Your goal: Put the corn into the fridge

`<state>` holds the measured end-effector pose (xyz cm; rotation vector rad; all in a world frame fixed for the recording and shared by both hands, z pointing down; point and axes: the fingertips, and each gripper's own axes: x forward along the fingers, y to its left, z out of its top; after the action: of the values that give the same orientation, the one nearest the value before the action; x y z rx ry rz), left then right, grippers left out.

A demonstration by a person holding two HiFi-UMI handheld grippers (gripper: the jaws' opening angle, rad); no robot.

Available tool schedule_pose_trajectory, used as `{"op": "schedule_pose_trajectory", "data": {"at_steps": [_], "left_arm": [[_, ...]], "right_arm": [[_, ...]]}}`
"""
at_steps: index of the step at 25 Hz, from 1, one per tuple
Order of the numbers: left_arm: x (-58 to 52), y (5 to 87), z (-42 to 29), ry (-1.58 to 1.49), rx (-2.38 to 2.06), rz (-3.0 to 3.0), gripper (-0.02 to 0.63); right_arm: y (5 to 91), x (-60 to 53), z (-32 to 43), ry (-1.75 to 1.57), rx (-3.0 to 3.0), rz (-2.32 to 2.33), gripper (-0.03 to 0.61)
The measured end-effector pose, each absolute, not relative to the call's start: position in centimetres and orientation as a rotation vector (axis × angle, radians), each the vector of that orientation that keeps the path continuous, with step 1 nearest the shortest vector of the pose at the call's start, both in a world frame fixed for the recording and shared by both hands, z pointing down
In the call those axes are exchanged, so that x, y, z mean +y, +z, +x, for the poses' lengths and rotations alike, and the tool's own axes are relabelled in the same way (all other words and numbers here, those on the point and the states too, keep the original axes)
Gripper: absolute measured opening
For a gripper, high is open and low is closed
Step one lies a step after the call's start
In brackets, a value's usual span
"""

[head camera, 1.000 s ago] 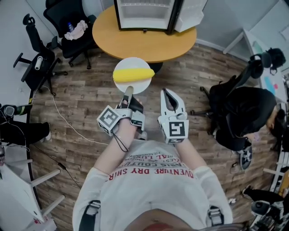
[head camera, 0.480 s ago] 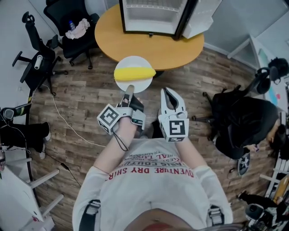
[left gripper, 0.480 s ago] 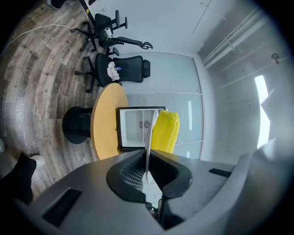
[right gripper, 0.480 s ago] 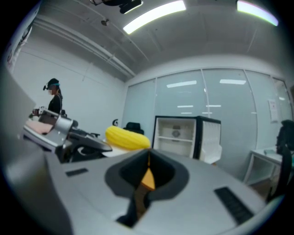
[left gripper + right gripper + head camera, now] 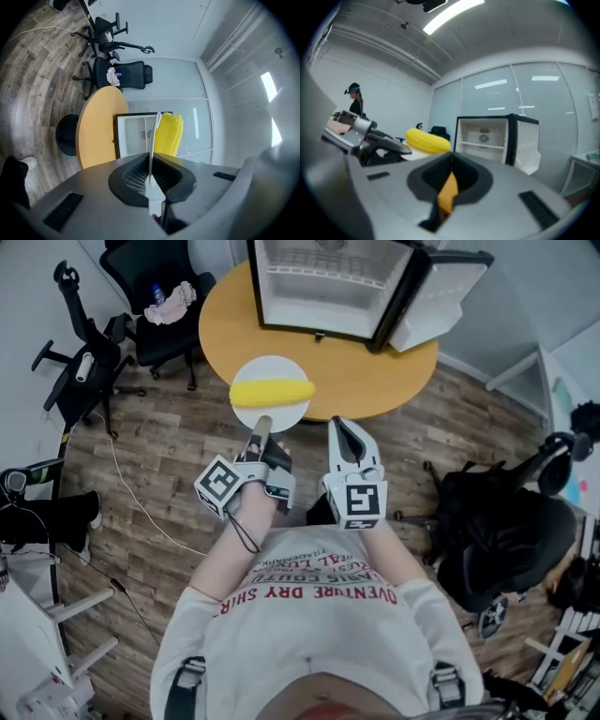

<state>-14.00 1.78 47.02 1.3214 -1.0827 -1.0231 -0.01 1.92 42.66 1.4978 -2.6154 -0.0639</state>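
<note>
Under the head view, the left gripper (image 5: 262,425) clamps the rim of the white plate (image 5: 270,414) bearing the corn (image 5: 272,391) before the open fridge (image 5: 323,287); left gripper view: jaws pinched on the plate edge; right gripper view: right gripper (image 5: 451,163) closed, empty.

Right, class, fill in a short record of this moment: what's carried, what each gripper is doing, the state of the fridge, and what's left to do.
carried: corn lying on a white plate
left gripper: jaws shut on the plate's near rim
right gripper: jaws together, nothing between them
fridge: stands on the round wooden table, door open
left to do: corn not yet in the fridge
</note>
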Motion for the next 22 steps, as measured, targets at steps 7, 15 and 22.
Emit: {"op": "schedule_pose_trajectory", "data": {"at_steps": [7,15,22], "left_arm": [[-6.4,46.1,-11.5,-1.076,-1.132,1.293,0.037],[-13.7,46.3,-8.7,-1.127,-1.155,1.272,0.035],[-18.2,46.8,-7.7,-1.112,-1.176,1.259,0.035]], "right_arm": [[41.3,-7.7,2.7,-0.079,-2.672,1.427,0.028],[41.9,-15.5,5.1,-0.091,-2.716,1.342,0.028],[42.5,-20.1,6.0,-0.074,-2.707,1.318,0.028]]}}
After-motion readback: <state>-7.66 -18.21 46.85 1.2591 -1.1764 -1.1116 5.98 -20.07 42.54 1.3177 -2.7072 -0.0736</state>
